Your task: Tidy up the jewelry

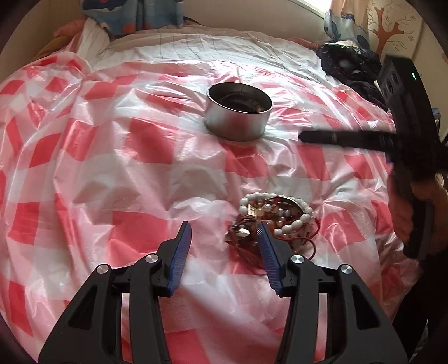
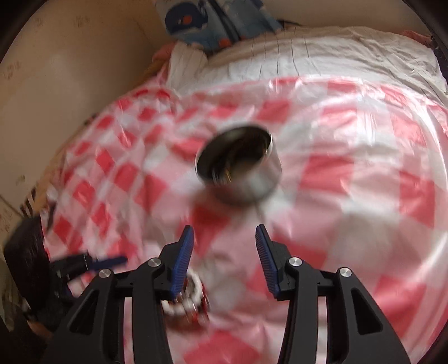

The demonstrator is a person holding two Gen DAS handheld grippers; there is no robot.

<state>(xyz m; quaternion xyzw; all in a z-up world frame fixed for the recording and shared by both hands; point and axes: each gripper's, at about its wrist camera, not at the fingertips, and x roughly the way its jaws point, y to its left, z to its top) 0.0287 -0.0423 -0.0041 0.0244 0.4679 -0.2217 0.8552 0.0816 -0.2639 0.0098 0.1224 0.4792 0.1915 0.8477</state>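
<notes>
A heap of jewelry [image 1: 275,217], white bead bracelets, red cords and small metal pieces, lies on a red-and-white checked plastic sheet [image 1: 112,168]. My left gripper [image 1: 224,227] hovers just in front of the heap, open and empty, its right pad overlapping the heap's left edge. Farther back stands a round metal tin [image 1: 238,114] with dark items inside. My right gripper [image 2: 224,228] is open and empty, pointing at the blurred tin [image 2: 238,168]. The heap [image 2: 190,296] shows under its left finger. The other gripper appears in each view, right [image 1: 305,137] and left [image 2: 112,261].
The sheet covers a bed with a white quilt [image 1: 196,44] behind it. A blue patterned pillow [image 1: 126,14] lies at the head and dark clothing [image 1: 350,67] at the far right. A hand [image 1: 403,212] holds the right gripper's handle. A beige wall [image 2: 70,70] runs along the left.
</notes>
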